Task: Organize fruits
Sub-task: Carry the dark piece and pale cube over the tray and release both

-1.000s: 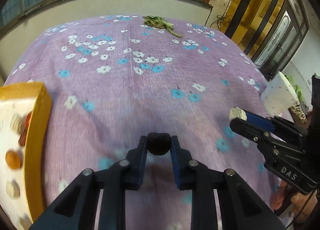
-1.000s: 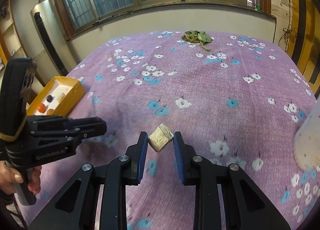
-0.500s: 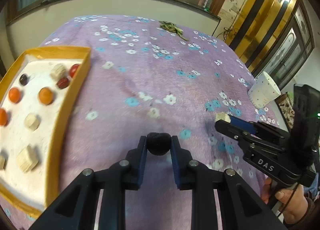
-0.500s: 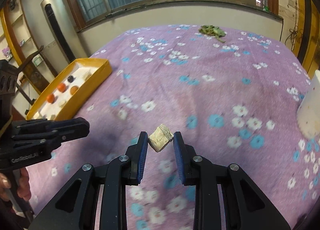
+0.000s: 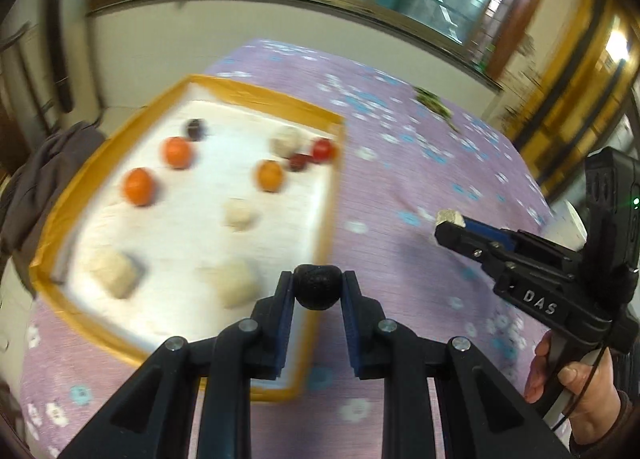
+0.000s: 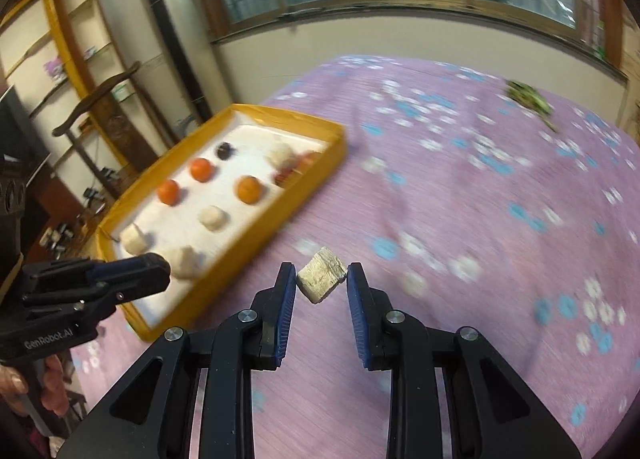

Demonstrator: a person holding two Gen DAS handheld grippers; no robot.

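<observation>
My left gripper (image 5: 317, 288) is shut on a small black fruit (image 5: 317, 286) and hangs over the near right corner of the yellow-rimmed tray (image 5: 256, 96). The tray holds orange fruits (image 5: 138, 187), red ones (image 5: 323, 150), a dark one (image 5: 195, 128) and several pale cubes (image 5: 114, 273). My right gripper (image 6: 321, 278) is shut on a pale tan cube (image 6: 321, 277) above the purple flowered cloth (image 6: 460, 187), right of the tray (image 6: 288, 211). The right gripper (image 5: 450, 221) also shows in the left wrist view, the left gripper (image 6: 154, 264) in the right wrist view.
A white speckled cup (image 5: 570, 225) stands behind the right gripper. Green leaves (image 6: 528, 97) lie at the cloth's far edge. A person's hands (image 5: 576, 383) hold the gripper handles. Wall, windows and shelves (image 6: 60, 71) ring the table; a grey garment (image 5: 32, 179) lies left of the tray.
Both grippers have swung left toward the tray, each keeping its hold. The tray has come from the left edge to fill the middle of the left wrist view, under the black fruit.
</observation>
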